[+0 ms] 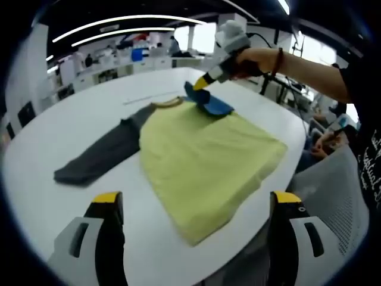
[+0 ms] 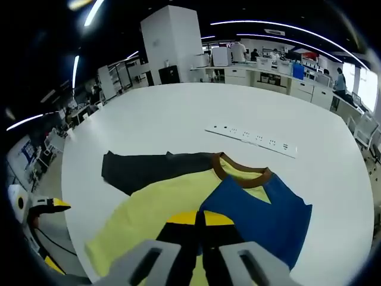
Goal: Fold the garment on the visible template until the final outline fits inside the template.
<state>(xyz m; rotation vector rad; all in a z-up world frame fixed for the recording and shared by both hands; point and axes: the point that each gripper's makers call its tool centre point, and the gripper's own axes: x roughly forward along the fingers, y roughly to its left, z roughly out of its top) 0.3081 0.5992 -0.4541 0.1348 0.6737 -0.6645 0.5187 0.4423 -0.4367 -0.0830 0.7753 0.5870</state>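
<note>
- The right hand-held gripper [image 2: 199,229] has its jaws pressed together on the edge of the blue sleeve [image 2: 262,214], which it carries folded over the yellow body of the long-sleeved shirt [image 2: 149,208]; from the left gripper view the same right hand-held gripper [image 1: 202,83] hangs over the far shoulder with the blue sleeve [image 1: 211,102] pinched in its tip.
- The left hand-held gripper [image 1: 199,220] has its jaws spread wide apart and holds nothing; it hovers off the near edge of the surface [image 1: 89,113], with the shirt's hem just ahead of it.
- Ahead of the right hand-held gripper, past the blue sleeve, lies the brown collar [image 2: 241,173]; to its left the dark grey sleeve [image 2: 149,170] stretches flat and unfolded across the surface [image 2: 178,113].
- Beyond the collar, well apart from the shirt, a white power strip [image 2: 250,140] rests on the surface.
- No template outline can be made out on the surface in either view.
- Step in hand, as I judge it: the first sleeve fold, the blue sleeve being brought inward over the torso.
- The next move calls for laying the blue sleeve flat and letting go, then taking the grey sleeve [image 1: 98,158] with the free left hand-held gripper and folding it across likewise.
</note>
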